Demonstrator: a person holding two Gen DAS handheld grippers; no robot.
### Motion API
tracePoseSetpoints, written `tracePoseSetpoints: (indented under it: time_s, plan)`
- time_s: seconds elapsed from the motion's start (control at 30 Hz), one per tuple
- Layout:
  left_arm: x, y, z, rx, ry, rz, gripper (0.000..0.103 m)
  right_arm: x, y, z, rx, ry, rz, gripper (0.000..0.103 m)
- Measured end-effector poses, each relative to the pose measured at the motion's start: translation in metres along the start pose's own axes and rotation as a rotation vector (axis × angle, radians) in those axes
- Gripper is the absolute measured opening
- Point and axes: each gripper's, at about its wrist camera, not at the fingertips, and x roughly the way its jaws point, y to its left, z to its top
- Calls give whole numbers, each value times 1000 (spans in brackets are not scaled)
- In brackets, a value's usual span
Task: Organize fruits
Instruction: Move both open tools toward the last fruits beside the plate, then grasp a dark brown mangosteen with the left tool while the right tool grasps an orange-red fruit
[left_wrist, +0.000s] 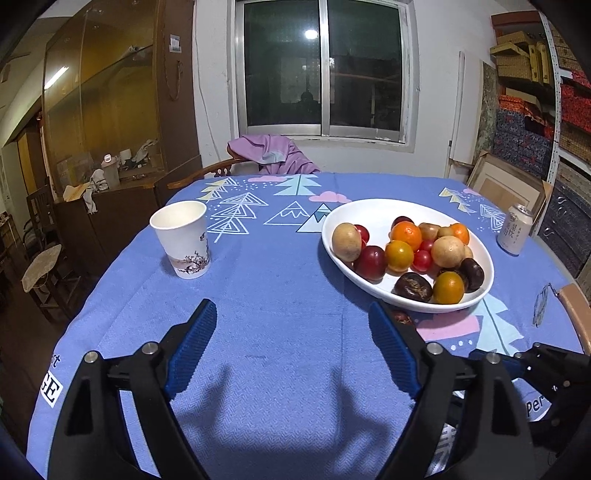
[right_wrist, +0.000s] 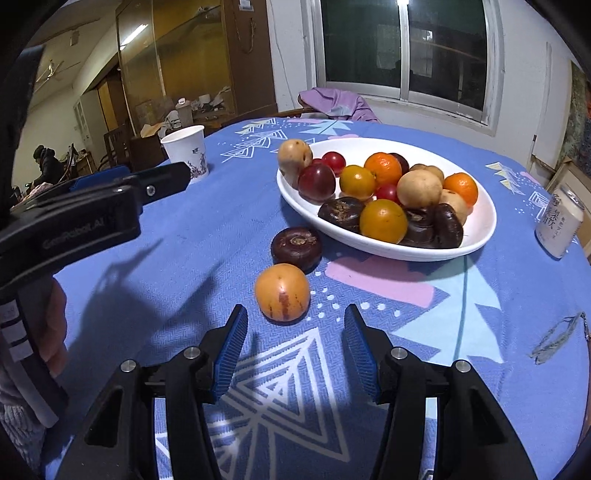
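A white oval bowl (left_wrist: 373, 208) (right_wrist: 369, 147) holds several fruits: oranges, red tomatoes, tan round fruits and dark brown ones. On the blue cloth in front of it lie a dark brown fruit (right_wrist: 295, 247) and an orange-tan fruit (right_wrist: 282, 293). My right gripper (right_wrist: 296, 312) is open, and the orange-tan fruit sits just at its tips with the pads not touching it. My left gripper (left_wrist: 291, 308) stands wide open over bare cloth left of the bowl, with nothing between its fingers. In the right wrist view its black body (right_wrist: 110, 192) shows at the left.
A paper cup (left_wrist: 183, 240) (right_wrist: 186, 151) stands at the left and a drink can (left_wrist: 515, 229) (right_wrist: 559, 225) at the right edge. Folded glasses (right_wrist: 557, 338) lie right of the bowl. A chair with purple cloth (left_wrist: 273, 153) is behind the table. A person (right_wrist: 44, 162) sits far back left.
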Motion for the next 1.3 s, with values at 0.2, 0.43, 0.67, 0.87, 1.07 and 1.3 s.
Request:
tracePoseSetpoints:
  time_s: [0.2,0.43,0.67,0.87,1.07,1.3]
  plan:
    - [0,-1,0,1,0,-1,84,11,8,9,17,18,19,55]
    - [4,7,2,-24,11,17,87,17,17,9,-28,22,2,55]
    - [17,15,1,-53,63,21,87,19,14,6,-43,23,-28,55]
    - [26,14,-2,-43,94,26,87,29,11,12,-23,40,-9,39]
    - [32,3,-8,-1,116,22,87,35,5,14,16,58,32,39]
    - [39,-20,-18,70,142,-1,87,6,-22,9,54,18,38,39]
